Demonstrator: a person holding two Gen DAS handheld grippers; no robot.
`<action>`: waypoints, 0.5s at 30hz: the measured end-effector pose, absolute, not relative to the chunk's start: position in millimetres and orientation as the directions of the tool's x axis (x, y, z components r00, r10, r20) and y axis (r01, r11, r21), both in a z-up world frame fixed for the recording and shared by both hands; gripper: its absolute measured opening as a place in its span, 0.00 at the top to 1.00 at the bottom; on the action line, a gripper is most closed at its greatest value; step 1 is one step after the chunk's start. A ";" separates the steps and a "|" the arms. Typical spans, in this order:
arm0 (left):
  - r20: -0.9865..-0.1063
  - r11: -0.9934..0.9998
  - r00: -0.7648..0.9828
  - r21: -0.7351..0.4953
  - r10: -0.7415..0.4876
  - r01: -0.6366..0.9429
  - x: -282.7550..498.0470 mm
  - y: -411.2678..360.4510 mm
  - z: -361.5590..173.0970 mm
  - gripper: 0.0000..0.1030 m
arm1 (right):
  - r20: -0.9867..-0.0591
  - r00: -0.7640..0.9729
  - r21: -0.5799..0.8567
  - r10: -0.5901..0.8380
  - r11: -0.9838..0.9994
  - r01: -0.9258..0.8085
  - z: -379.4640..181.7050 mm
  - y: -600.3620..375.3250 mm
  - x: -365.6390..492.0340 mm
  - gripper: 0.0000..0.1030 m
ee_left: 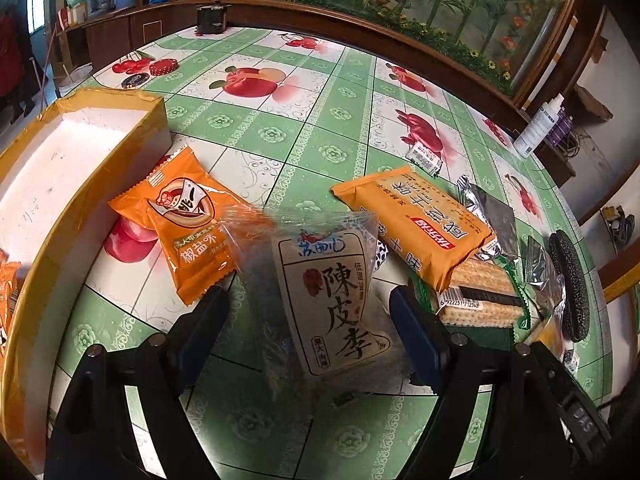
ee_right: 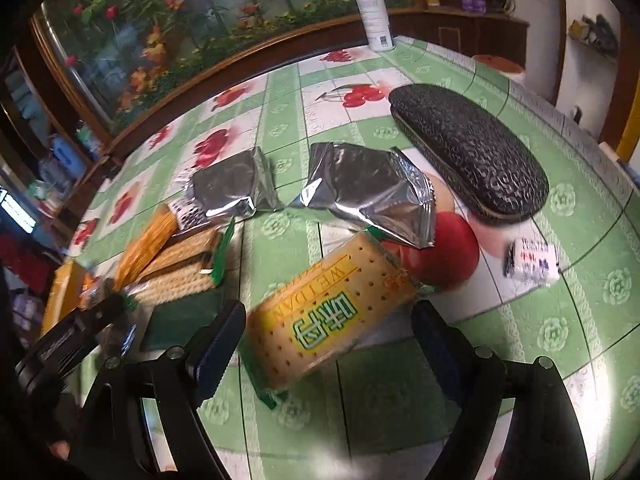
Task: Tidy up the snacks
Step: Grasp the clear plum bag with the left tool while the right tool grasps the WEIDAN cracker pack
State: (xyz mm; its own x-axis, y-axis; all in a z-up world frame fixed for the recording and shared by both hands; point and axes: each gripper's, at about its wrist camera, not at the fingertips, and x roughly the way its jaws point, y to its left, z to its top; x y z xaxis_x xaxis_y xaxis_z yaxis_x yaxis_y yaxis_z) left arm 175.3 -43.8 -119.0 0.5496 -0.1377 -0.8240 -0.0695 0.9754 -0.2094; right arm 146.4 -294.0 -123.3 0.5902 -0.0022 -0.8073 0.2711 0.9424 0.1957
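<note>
In the left wrist view my left gripper [ee_left: 308, 304] is open, its fingers either side of a clear plum-candy packet [ee_left: 328, 296] lying on the table. An orange snack packet [ee_left: 188, 220] lies to its left beside the yellow-rimmed white box [ee_left: 80, 148]. An orange cracker pack [ee_left: 420, 220] rests on a striped wafer pack [ee_left: 480, 292] to the right. In the right wrist view my right gripper [ee_right: 328, 324] is open around a yellow cracker pack [ee_right: 324, 312] on the table. Two silver foil packets [ee_right: 232, 188] [ee_right: 368, 192] lie beyond it.
A black glasses case [ee_right: 472, 152] lies at the right, a small white wrapped candy [ee_right: 532, 264] in front of it. A white spray bottle [ee_right: 374, 12] stands at the table's far edge. A dark pot [ee_left: 212, 18] and two round lids [ee_left: 162, 67] sit far back.
</note>
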 end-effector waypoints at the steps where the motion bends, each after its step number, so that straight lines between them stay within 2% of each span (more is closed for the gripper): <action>1: -0.825 0.977 0.548 -0.203 -0.137 -0.062 175.6 -44.3 -118.9 0.19 | -0.808 0.589 0.170 -0.013 0.952 0.255 -123.4 -289.3 148.6 0.19; 3: -0.827 0.982 0.545 -0.188 -0.138 -0.036 175.2 -44.2 -119.2 0.19 | -0.824 0.565 0.094 -0.047 0.971 0.218 -124.4 -279.9 148.7 0.24; 5: -0.827 0.985 0.544 -0.172 -0.140 -0.008 172.4 -43.1 -119.7 0.19 | -0.829 0.557 0.043 -0.058 0.985 0.168 -124.6 -276.0 140.1 0.39; 8: -0.821 0.987 0.550 -0.156 -0.154 0.044 164.6 -38.5 -120.6 0.22 | -0.832 0.552 0.019 -0.056 0.991 0.130 -123.5 -280.0 120.0 0.52; 15: -0.823 0.991 0.552 -0.122 -0.131 0.052 165.9 -39.4 -120.8 0.24 | -0.819 0.574 0.094 -0.027 0.979 0.180 -122.0 -296.0 114.9 0.49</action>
State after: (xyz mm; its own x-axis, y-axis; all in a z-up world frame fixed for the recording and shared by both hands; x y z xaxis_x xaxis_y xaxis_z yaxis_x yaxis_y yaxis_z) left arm 165.9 -39.4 -120.8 0.5523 -0.1309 -0.8233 0.0523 0.9911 -0.1225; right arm 114.9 -296.0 -122.0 0.5736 -0.0269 -0.8187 0.1804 0.9791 0.0942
